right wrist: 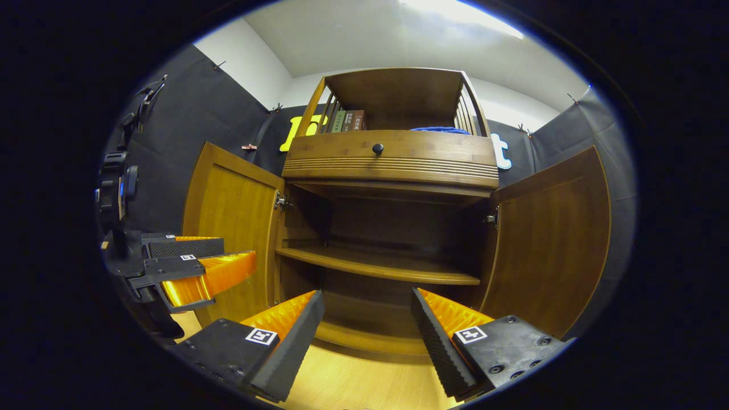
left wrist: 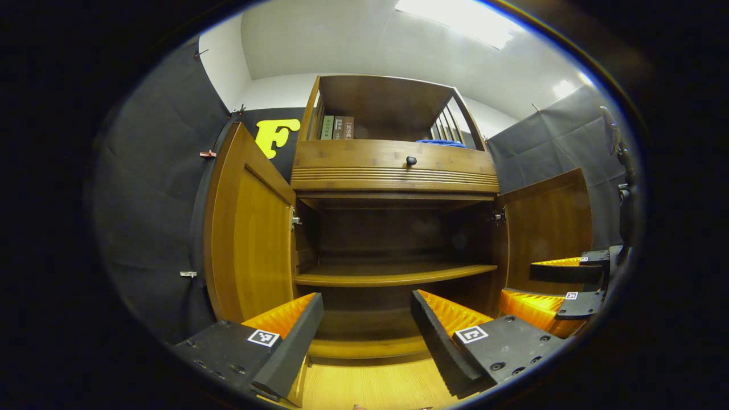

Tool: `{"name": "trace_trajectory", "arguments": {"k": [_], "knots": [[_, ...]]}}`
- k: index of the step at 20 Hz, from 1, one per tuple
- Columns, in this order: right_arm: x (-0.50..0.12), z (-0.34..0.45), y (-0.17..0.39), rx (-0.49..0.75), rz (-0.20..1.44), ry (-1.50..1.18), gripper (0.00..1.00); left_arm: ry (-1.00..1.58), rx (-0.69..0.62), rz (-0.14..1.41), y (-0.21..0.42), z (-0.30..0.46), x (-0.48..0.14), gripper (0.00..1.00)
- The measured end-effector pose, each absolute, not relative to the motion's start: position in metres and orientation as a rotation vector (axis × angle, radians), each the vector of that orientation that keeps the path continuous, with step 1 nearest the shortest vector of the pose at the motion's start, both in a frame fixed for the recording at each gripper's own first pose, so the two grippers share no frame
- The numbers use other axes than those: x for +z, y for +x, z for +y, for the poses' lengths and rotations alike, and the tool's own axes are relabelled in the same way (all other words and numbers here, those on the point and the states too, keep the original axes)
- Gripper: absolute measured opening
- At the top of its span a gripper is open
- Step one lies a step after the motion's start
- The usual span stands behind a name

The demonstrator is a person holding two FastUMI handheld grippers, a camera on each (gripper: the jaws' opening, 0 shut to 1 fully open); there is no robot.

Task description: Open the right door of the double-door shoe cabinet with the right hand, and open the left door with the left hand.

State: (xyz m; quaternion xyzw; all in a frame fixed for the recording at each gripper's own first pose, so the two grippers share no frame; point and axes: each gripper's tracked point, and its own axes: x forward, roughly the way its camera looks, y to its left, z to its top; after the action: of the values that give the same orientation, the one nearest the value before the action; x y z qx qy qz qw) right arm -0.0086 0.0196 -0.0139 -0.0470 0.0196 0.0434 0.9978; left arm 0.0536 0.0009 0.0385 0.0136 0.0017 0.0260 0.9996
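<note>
The wooden shoe cabinet (left wrist: pixel 393 171) (right wrist: pixel 393 159) stands ahead with both lower doors swung wide. Its left door (left wrist: pixel 248 239) (right wrist: pixel 230 228) and right door (left wrist: pixel 549 225) (right wrist: pixel 547 239) angle outward from their hinges. Inside, a bare shelf (left wrist: pixel 393 274) (right wrist: pixel 379 265) crosses the dark compartment. My left gripper (left wrist: pixel 367 336) is open with nothing between its fingers, pointed at the cabinet's middle. My right gripper (right wrist: pixel 367 336) is open too and holds nothing. In the left gripper view the right gripper (left wrist: pixel 564 290) hovers in front of the right door. In the right gripper view the left gripper (right wrist: pixel 193 267) floats by the left door.
A drawer front with a dark round knob (left wrist: pixel 410 160) (right wrist: pixel 377 148) sits above the doors. The top shelf holds books (left wrist: pixel 337 127) (right wrist: pixel 350 120) and a blue cloth (left wrist: pixel 441 143) (right wrist: pixel 441 130). A pale wooden floor (left wrist: pixel 370 384) (right wrist: pixel 353 381) lies in front.
</note>
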Motion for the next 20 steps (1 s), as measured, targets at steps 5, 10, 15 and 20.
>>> {"name": "trace_trajectory", "arguments": {"k": [5,10,15,20], "knots": [[-0.0138,0.0194,-0.0054,0.088,0.034,-0.101,0.96,0.030,0.020,-0.002,0.0566,-0.0066,0.0354,0.96],[-0.0155,0.0215,-0.0047,0.093,0.040,-0.109,0.96,0.031,0.025,-0.001,0.0564,-0.0025,0.0351,0.96],[-0.0141,0.0209,-0.0045,0.091,0.034,-0.112,0.97,0.039,0.027,-0.007,0.0546,-0.0013,0.0366,0.99],[-0.0161,0.0206,-0.0044,0.088,0.040,-0.116,0.95,0.042,0.017,-0.005,0.0517,-0.0031,0.0347,0.96]]}}
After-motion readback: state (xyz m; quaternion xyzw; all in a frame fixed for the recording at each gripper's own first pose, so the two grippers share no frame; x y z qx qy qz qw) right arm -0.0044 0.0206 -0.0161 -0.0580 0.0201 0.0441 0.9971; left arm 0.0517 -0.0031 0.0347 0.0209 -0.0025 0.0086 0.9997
